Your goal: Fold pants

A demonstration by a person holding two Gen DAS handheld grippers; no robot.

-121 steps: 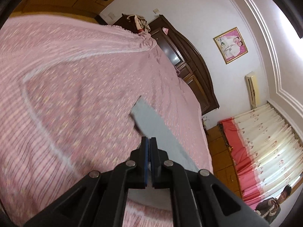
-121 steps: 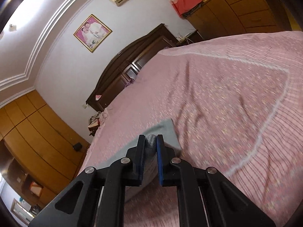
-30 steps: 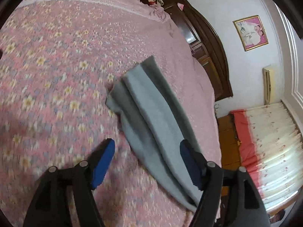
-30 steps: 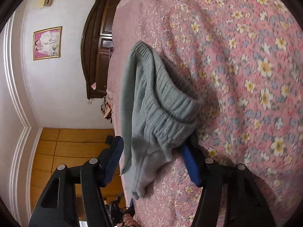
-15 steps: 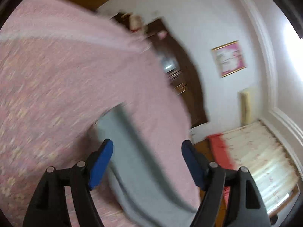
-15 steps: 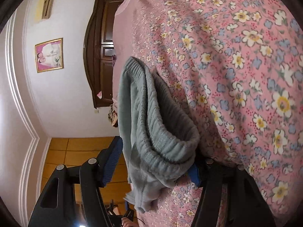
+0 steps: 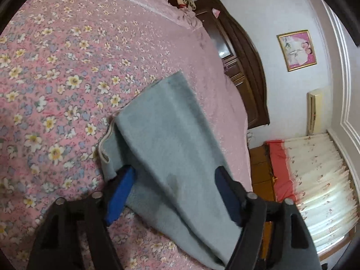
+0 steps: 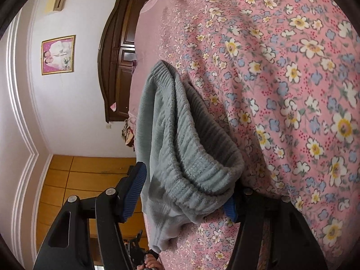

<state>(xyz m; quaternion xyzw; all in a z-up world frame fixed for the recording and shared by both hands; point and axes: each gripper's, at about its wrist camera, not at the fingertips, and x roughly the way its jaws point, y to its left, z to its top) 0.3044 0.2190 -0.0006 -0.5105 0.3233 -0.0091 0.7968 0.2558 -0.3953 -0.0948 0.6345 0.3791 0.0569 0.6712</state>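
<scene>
Grey-blue fleece pants lie on the pink floral bedspread. In the left wrist view I see the leg end, folded double, with a pale hem edge at its left. My left gripper is open, its blue-padded jaws spread around the cloth, one on each side. In the right wrist view the ribbed waistband is bunched and stands up in a loop. My right gripper is open, jaws straddling the waistband; the right pad is mostly hidden under the cloth.
A dark wooden headboard stands at the head of the bed, with a framed picture on the wall above. Red and floral curtains hang at the right. Wooden wardrobe panels show beyond the bed edge.
Four seconds ago both grippers were shut on the pants, held up. Both are now open and low over the bed. The left gripper swung up half a second ago and has come down over the leg end.
</scene>
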